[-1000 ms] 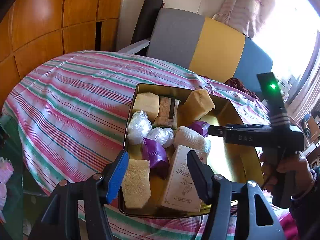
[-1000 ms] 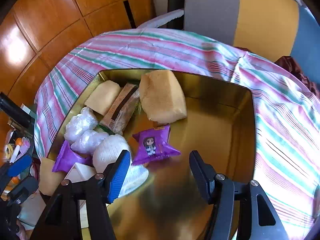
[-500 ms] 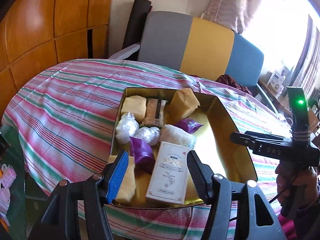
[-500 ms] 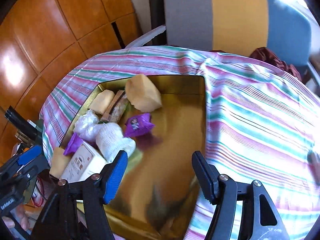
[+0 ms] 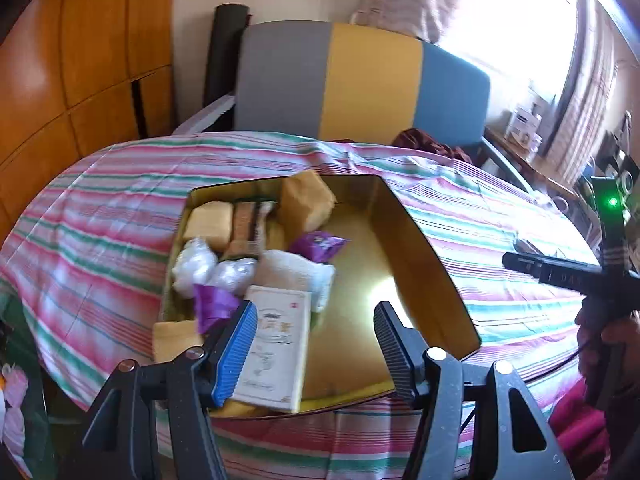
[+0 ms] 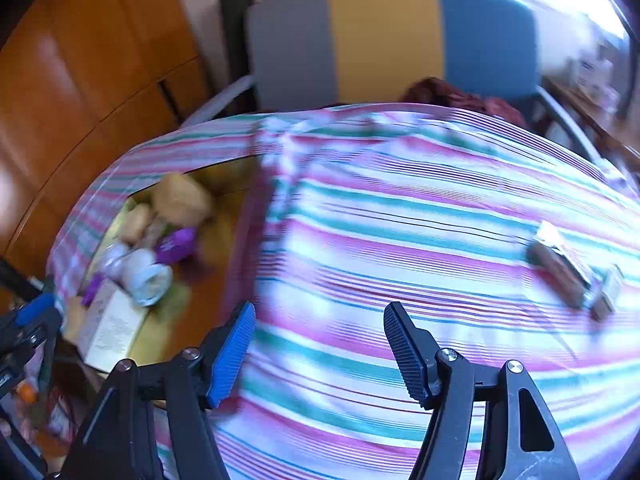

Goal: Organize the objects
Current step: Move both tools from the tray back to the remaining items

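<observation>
Both my grippers stand about half open and hold nothing. My left gripper (image 5: pixel 312 344) hangs over the near end of the tin (image 5: pixel 420 236), above the white box (image 5: pixel 276 344). My right gripper (image 6: pixel 318 348) hangs over bare striped cloth (image 6: pixel 400 240), clear of the tin. The next item to collect appears to be the brown bar (image 6: pixel 560 276) lying on the cloth far to the right, touching or just beside a smaller wrapped piece (image 6: pixel 608 292); I cannot tell which.

Hazards from this position:

1. Blur. The right view is smeared, so the bar's outline and angle are uncertain. Closing before the view settles risks pinching cloth or both pieces together.
2. Cloth drag. A low approach could catch a fold and pull the cloth, shifting the tin.
3. Tin crowding. The items fill the left half, with the yellow block (image 5: pixel 304 204) leaning. A careless drop could topple it or the purple packet (image 5: pixel 316 244).
4. Collision. Both grippers work near the tin's rim.
</observation>
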The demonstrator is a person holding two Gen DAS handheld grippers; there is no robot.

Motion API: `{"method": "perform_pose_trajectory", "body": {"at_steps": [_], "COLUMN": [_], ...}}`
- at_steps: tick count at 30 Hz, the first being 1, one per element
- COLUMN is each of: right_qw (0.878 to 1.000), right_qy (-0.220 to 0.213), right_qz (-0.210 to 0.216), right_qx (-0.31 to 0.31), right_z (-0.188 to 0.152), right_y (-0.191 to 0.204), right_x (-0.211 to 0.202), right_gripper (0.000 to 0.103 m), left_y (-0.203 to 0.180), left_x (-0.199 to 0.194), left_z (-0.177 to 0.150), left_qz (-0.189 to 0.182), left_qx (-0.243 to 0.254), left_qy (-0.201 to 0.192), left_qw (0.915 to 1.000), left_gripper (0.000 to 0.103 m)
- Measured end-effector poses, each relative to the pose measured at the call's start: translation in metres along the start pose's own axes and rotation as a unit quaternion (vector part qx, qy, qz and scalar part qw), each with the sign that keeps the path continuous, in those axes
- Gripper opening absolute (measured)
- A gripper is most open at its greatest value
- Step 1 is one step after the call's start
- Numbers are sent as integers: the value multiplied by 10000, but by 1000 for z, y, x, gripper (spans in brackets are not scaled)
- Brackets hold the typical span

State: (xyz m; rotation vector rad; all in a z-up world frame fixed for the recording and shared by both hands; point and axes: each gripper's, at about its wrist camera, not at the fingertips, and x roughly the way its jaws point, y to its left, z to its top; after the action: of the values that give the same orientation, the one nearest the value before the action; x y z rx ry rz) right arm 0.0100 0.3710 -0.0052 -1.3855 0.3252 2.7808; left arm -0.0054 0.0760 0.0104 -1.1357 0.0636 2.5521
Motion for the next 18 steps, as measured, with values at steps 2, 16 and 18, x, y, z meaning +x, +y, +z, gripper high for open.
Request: {"method": "perform_pose_trajectory", "body": {"at_steps": [2,16,18], "right_qw": [9997,9618,9499], "right_qy": [-54,-476,-543], "right_qz": [-150,-1510,-1654], "right_qx": [204,2232,2595], "right_z": [-1,-15,-18], "right_y": [-22,-202,-225], "right_x": [-7,-57,-65], "right_gripper": [68,72,72], "left_y": [-10,-87,-96], "left_x": [2,23,27], "left_z": [1,12,12], "left_qz": [-47,-549,-620], "left_qx": [113,883,953], "left_qy": [14,187,236], "left_qw": [9999,9944,9932], "left_gripper": [62,62,62]}}
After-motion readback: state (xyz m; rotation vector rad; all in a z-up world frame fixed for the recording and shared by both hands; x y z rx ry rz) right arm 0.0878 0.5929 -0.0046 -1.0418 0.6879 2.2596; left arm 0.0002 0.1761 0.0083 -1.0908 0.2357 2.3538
